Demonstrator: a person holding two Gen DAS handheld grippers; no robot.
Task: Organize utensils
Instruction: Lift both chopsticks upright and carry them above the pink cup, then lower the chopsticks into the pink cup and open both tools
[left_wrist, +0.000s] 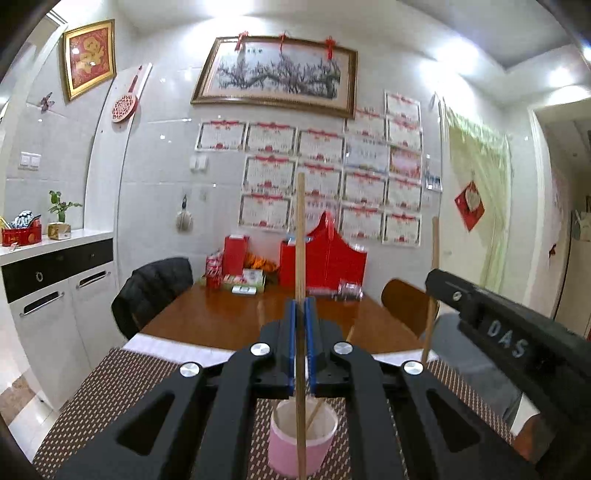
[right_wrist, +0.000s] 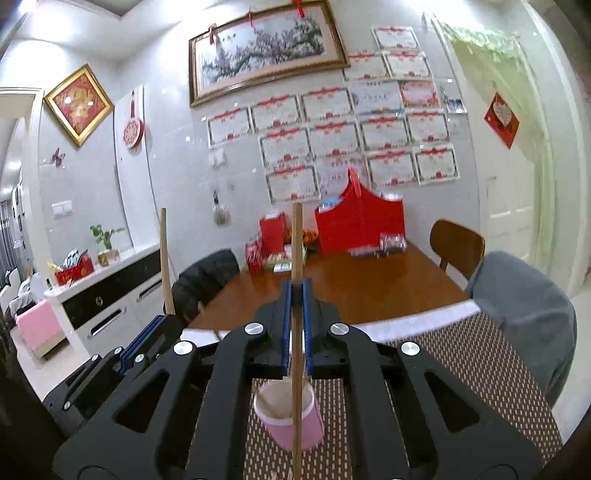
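Chopsticks are standing upright in both claws above a pink cup (left_wrist: 302, 443) that is sitting on a woven brown placemat (left_wrist: 110, 398) at the near end of the wooden bench (left_wrist: 229, 317). The left claw (left_wrist: 301, 314) is pinching one wooden chopstick (left_wrist: 301, 236) between its blue pads (left_wrist: 291, 332), its jaws drawn narrow around the stick; the stick is running nearly vertical, its top rising against the wall of certificates and its lower part passing in front of the cup's rim and wall, so whether the tip is inside the cup or just before it cannot be told. The right claw (right_wrist: 296, 295) is gripping a second chopstick (right_wrist: 297, 243) in the same manner, jaws closed tight on it, and this stick is likewise crossing the cup (right_wrist: 286, 417) from above. Inside the cup another thin wooden stick (left_wrist: 314, 413) is leaning against the inner wall. In the left wrist view the body of the right tool, lettered DAS, is reaching in from the right side with its stick just beside it; in the right wrist view the left tool is showing at the lower left with its stick upright. Red gift boxes (right_wrist: 360, 225) and small packets are crowding the far end of the bench, and a grey cloth (right_wrist: 524, 314) is draping over a chair to the right.
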